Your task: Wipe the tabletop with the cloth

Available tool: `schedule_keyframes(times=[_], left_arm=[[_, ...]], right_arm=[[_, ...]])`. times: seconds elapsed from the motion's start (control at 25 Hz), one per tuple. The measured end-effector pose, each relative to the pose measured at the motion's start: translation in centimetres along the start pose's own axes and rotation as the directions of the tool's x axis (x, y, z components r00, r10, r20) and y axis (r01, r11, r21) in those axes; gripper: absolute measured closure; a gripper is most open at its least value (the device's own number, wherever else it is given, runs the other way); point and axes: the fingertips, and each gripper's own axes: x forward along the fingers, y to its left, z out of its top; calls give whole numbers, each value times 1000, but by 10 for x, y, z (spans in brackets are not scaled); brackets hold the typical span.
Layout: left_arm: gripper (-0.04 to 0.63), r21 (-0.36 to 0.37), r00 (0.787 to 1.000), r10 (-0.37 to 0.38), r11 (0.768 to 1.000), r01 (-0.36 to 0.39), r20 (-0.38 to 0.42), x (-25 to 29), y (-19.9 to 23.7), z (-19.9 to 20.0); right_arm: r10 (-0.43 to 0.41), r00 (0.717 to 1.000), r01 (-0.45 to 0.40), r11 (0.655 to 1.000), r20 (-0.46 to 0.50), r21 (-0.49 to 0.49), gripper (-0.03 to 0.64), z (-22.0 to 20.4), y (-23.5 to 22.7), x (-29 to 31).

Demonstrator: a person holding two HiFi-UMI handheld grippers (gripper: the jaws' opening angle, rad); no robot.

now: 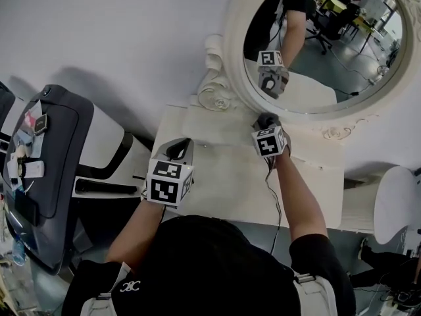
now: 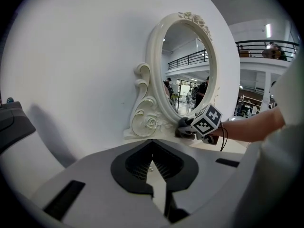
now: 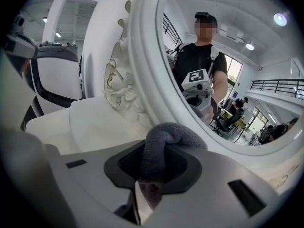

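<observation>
A grey cloth is bunched between the jaws of my right gripper, which is shut on it. The cloth presses against the back of the white tabletop, right at the foot of the oval mirror's frame. In the left gripper view the same cloth shows under the marker cube. My left gripper hovers over the table's left part, jaws closed with nothing between them, pointing toward the frame's carved scroll.
The mirror stands on the table's rear edge against a white wall. A dark grey and white chair holding small items is on the left. A white round stool is at the right. A cable runs along my right forearm.
</observation>
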Motion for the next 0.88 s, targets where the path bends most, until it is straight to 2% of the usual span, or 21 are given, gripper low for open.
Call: schedule_keyframes(times=[0.2,0.64,0.88], left_arm=[[589,-24,999,41,999,-40,9,-11,19,-2],[589,-67,995,98,993,-96,25,-28,50,-8],[589,-89,993,108,991,-105,39,-34,65,-11]], right_arm=[[32,999,-32,997,-3,-67,535,16,30,15],[117,992,-108,984,57,-140,535,73,84,27],[92,995,-87,987,35,-132,535,77,90,32]])
